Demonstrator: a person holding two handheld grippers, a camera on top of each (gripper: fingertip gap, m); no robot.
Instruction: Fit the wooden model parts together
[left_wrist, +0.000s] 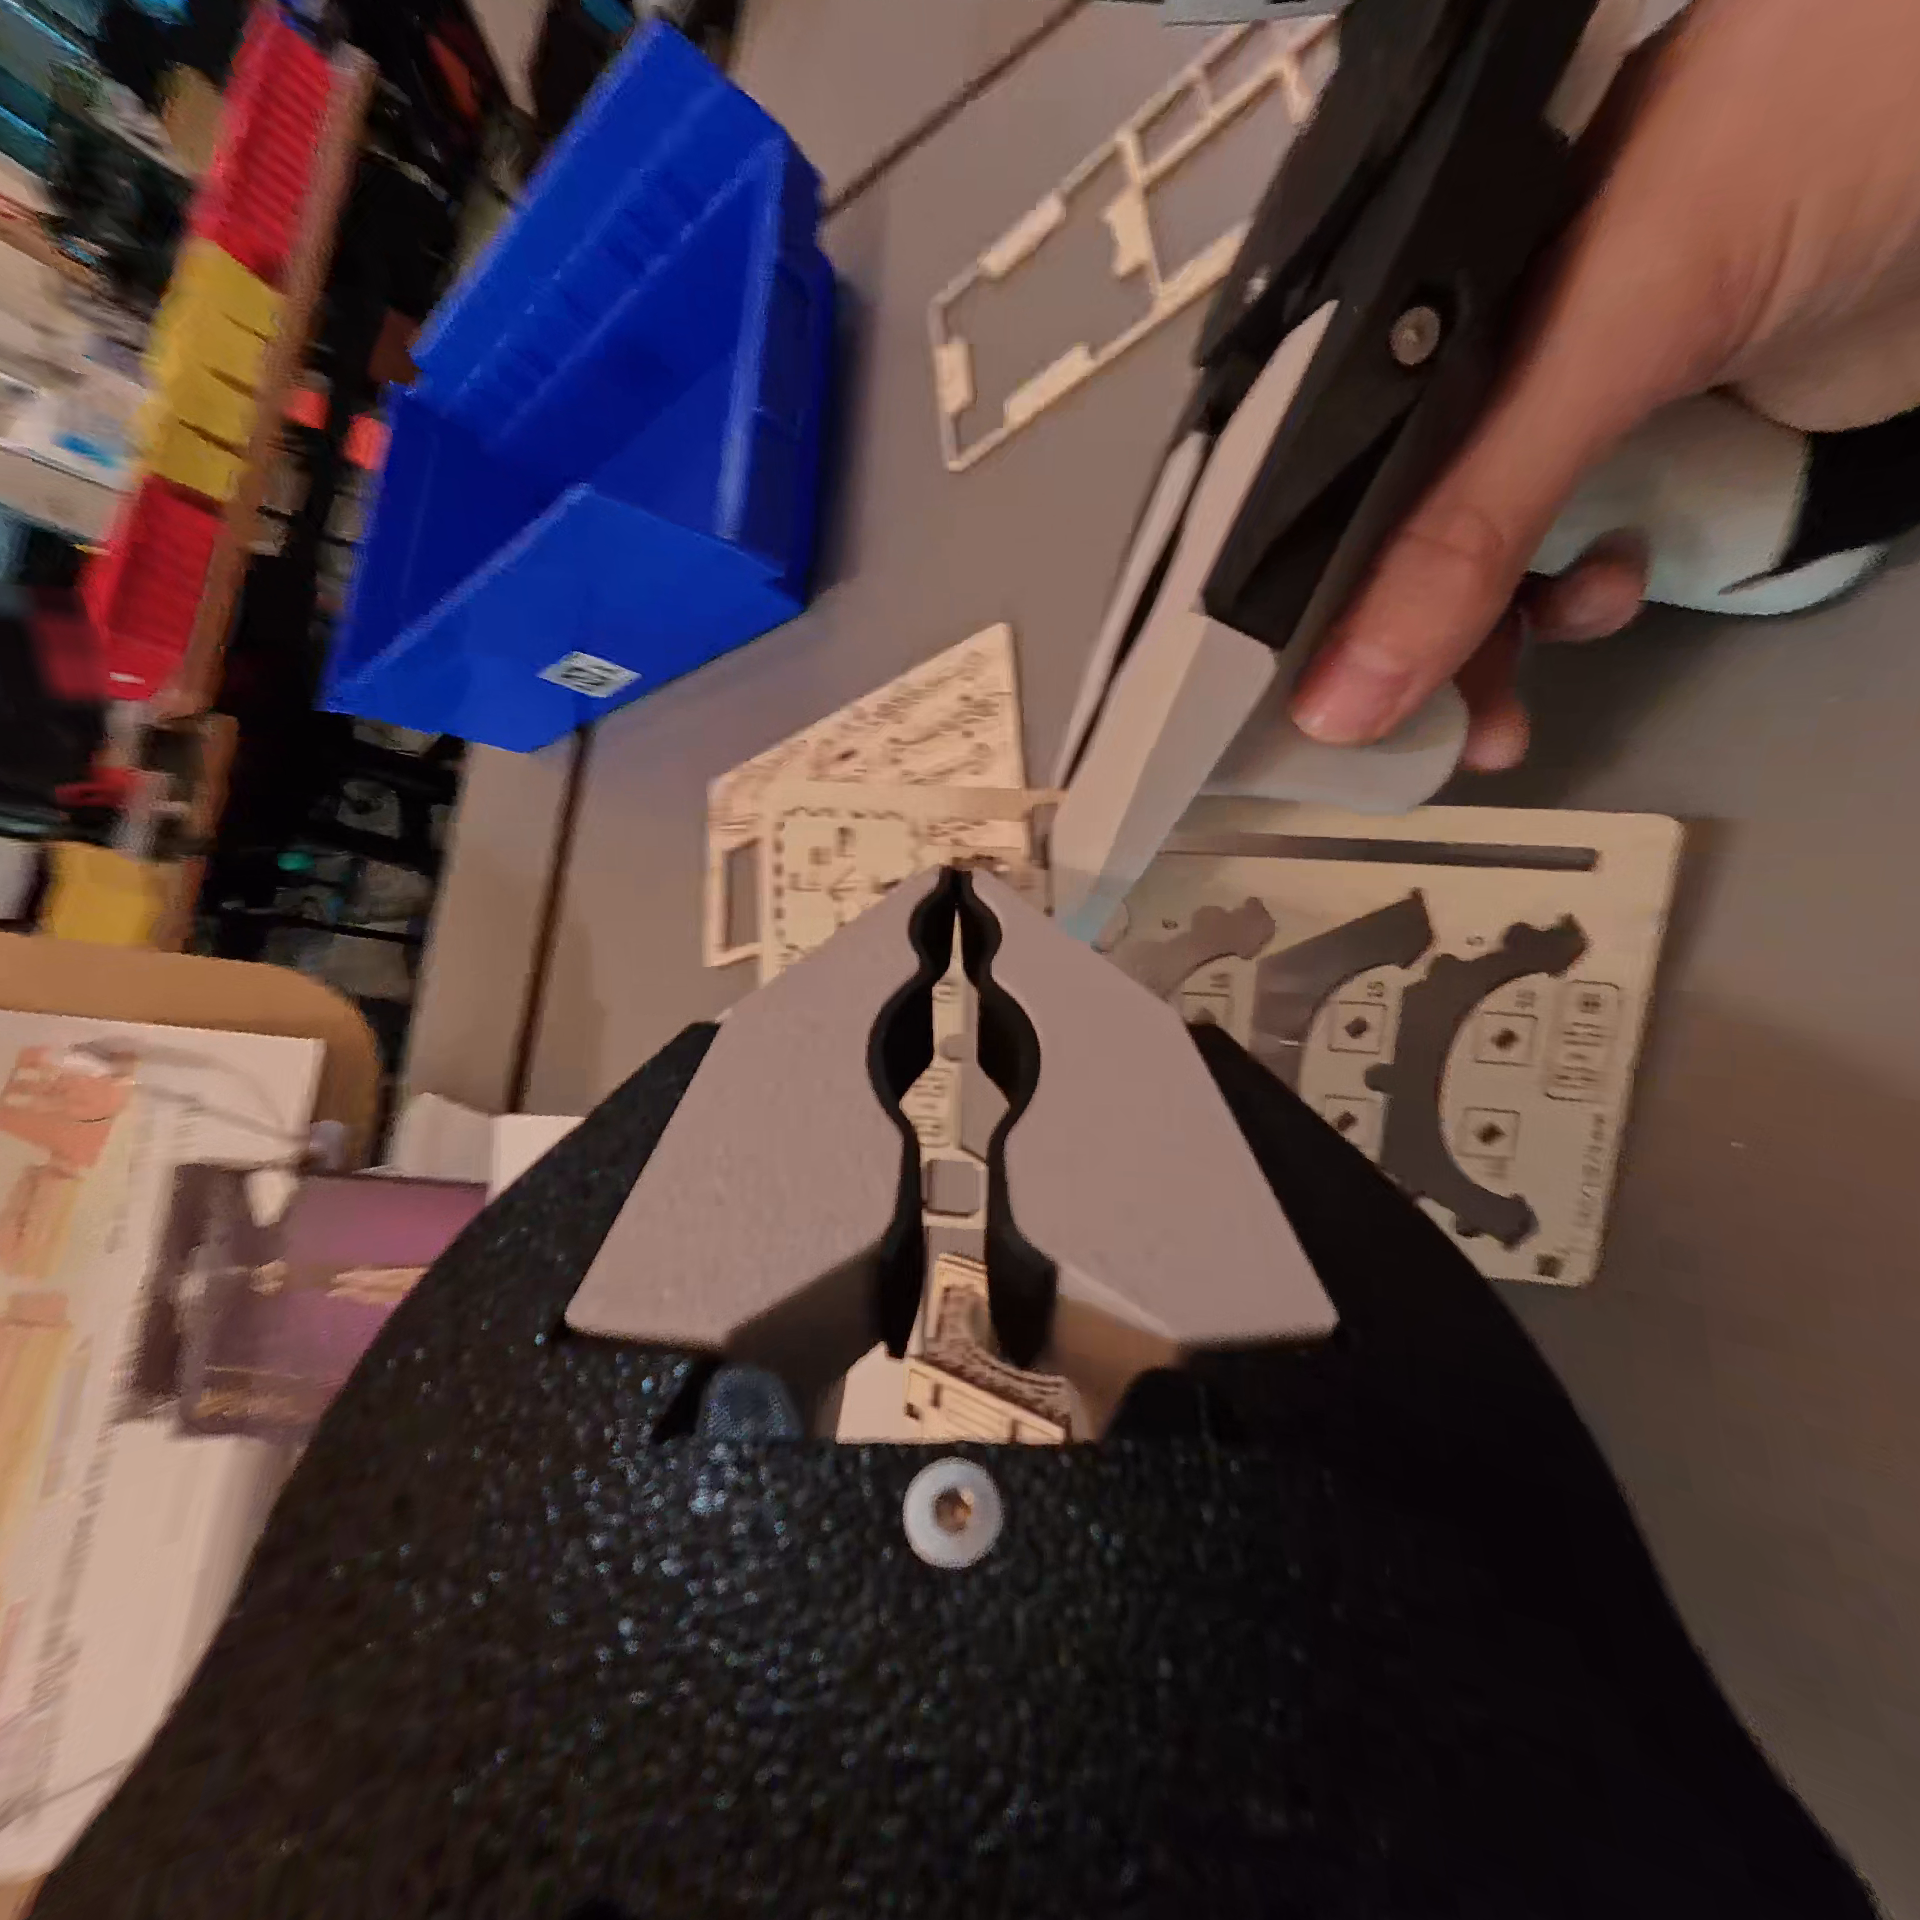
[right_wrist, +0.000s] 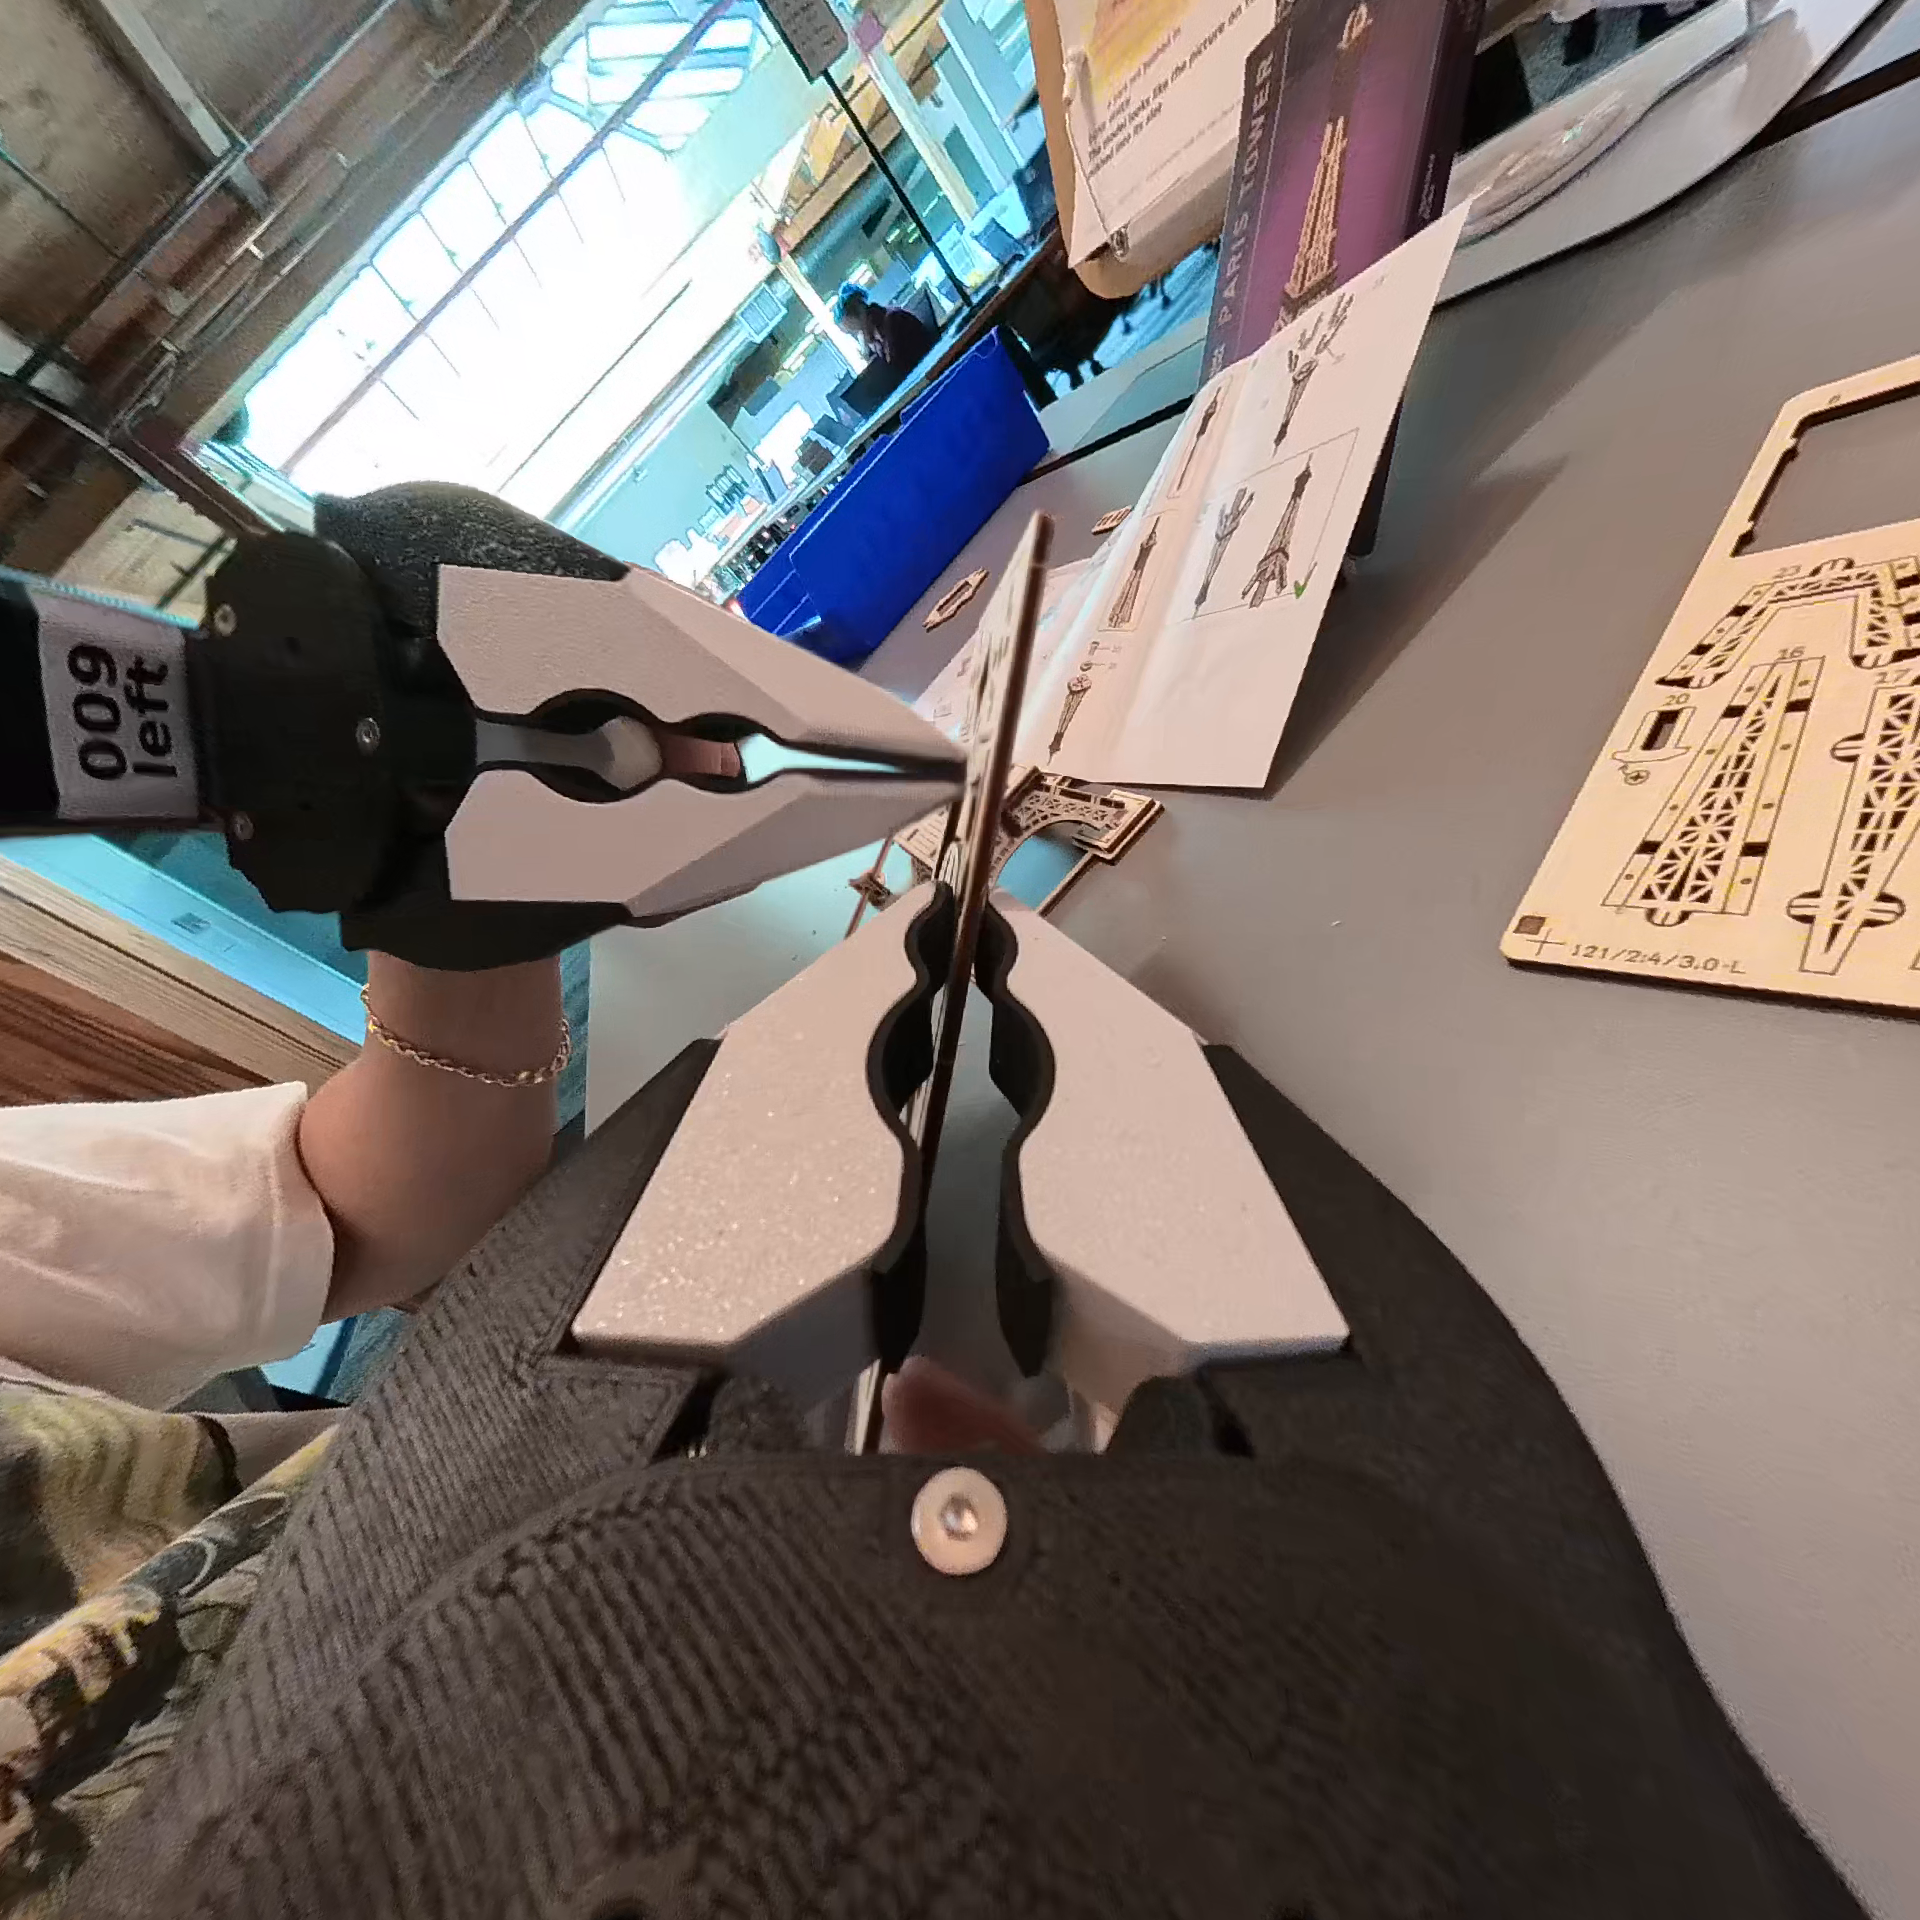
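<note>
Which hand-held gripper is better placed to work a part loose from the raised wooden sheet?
Left. The right hand-held gripper is shut on the wooden sheet, steadying it; the left hand-held gripper has its closed tips right at the sheet's face.

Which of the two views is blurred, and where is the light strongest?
Left wrist view: the blue bin and the shelves behind it are smeared by motion blur, under dim, warm light. Right wrist view: sharp; the bright windows are blown out.

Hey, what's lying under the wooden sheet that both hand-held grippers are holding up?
Beneath the thin wooden sheet lie a cut lattice tower piece and a printed instruction sheet on the grey table. The sheet and fingers hide the rest.
</note>
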